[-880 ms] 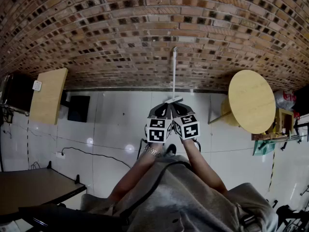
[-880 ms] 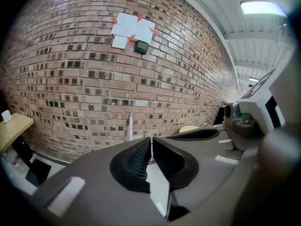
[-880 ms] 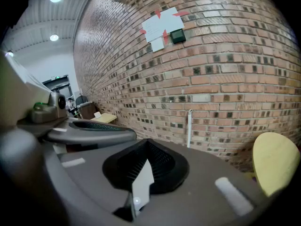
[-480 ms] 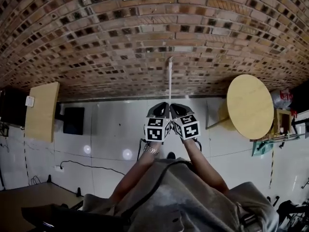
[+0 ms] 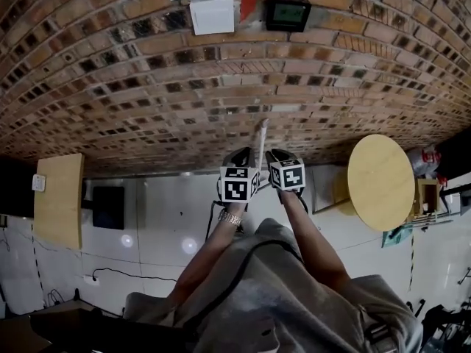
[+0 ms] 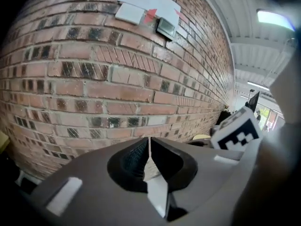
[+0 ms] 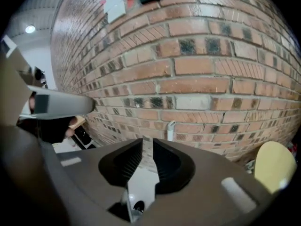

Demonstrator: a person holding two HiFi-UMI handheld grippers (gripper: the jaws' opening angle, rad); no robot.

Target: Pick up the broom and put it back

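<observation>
The broom's white handle (image 5: 260, 137) stands upright against the brick wall (image 5: 147, 87), its lower part hidden behind my grippers. In the right gripper view its tip (image 7: 170, 130) shows against the bricks, just right of the jaws. My left gripper (image 5: 241, 156) is just left of the handle, and its jaws (image 6: 149, 142) are shut with nothing in them. My right gripper (image 5: 278, 156) sits just right of the handle. Its jaws (image 7: 147, 147) stand a narrow gap apart, with only wall and floor showing through.
A round yellow table (image 5: 381, 181) stands at the right by the wall. A wooden board (image 5: 57, 197) and a black box (image 5: 109, 206) are at the left. A cable (image 5: 147, 267) lies on the white floor. Papers, a white box (image 5: 212, 17) and a small screen (image 5: 287, 13) hang on the wall.
Both grippers have moved forward and up toward the wall, side by side. The broom's lower end on the floor has gone out of sight, and the wall fixtures have come into view.
</observation>
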